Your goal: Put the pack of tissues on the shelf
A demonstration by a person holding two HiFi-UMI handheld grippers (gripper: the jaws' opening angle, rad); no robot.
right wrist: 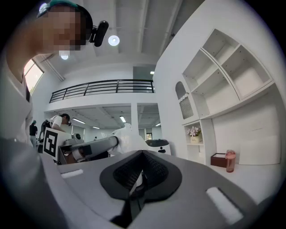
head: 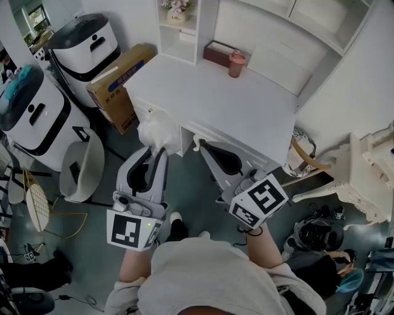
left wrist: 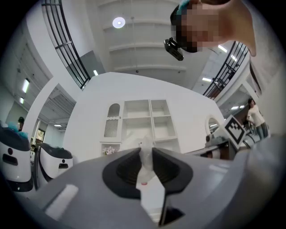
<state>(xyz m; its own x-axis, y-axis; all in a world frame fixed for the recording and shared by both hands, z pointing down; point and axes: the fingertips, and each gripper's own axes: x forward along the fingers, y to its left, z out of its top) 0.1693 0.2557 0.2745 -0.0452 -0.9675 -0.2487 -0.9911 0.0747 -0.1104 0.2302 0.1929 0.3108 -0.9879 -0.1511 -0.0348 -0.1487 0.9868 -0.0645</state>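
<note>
My left gripper (head: 156, 149) is shut on the pack of tissues (head: 152, 131), a white crinkly plastic pack that sticks out past the fingertips just in front of the white desk (head: 234, 107). In the left gripper view the pack (left wrist: 145, 154) is pinched between the dark pads. My right gripper (head: 199, 145) hangs beside it to the right, shut and empty (right wrist: 142, 172). From the right gripper view the pack (right wrist: 128, 137) shows at the tip of the left gripper (right wrist: 91, 148). The white shelf unit (head: 179, 38) stands at the desk's back left, ahead of both grippers (left wrist: 148, 120).
On the desk's back edge sit a brown box (head: 218, 53) and a pink cup (head: 237, 64). A flower pot (head: 177, 12) is in the shelf. Left of the desk are a cardboard box (head: 120, 86), two white machines (head: 80, 43) and a white chair (head: 83, 169).
</note>
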